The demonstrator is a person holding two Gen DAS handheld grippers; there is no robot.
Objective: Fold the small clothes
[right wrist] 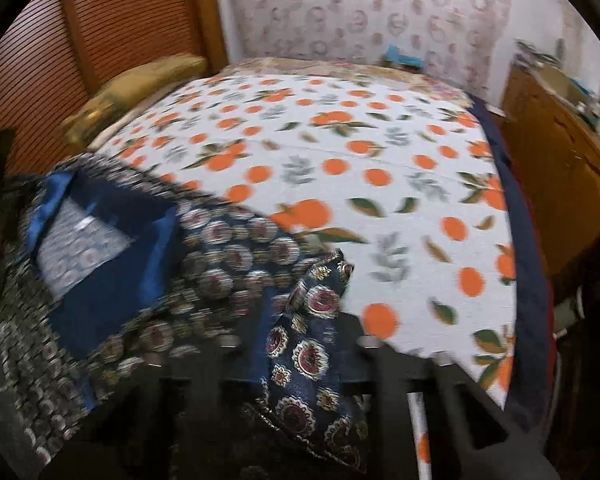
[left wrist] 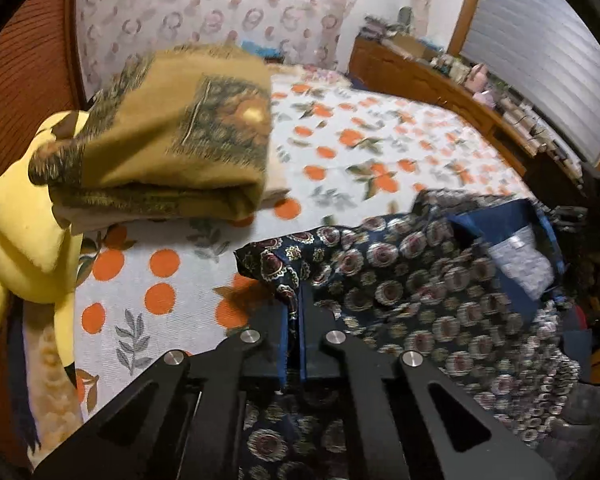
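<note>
A navy patterned garment (left wrist: 420, 276) with a blue satin lining hangs between my two grippers over the near edge of the bed. My left gripper (left wrist: 296, 312) is shut on one corner of it. My right gripper (right wrist: 312, 320) is shut on another corner of the same garment (right wrist: 204, 240), which drapes over its fingers and hides them. A folded mustard patterned cloth (left wrist: 172, 136) lies on a pile at the left of the bed; it also shows in the right wrist view (right wrist: 140, 84).
The bed has a white cover with orange fruit print (right wrist: 360, 168). A yellow plush toy (left wrist: 28, 216) sits at the left bed edge by a wooden slatted wall (right wrist: 100, 40). A wooden dresser (left wrist: 460, 96) with small items stands at the right.
</note>
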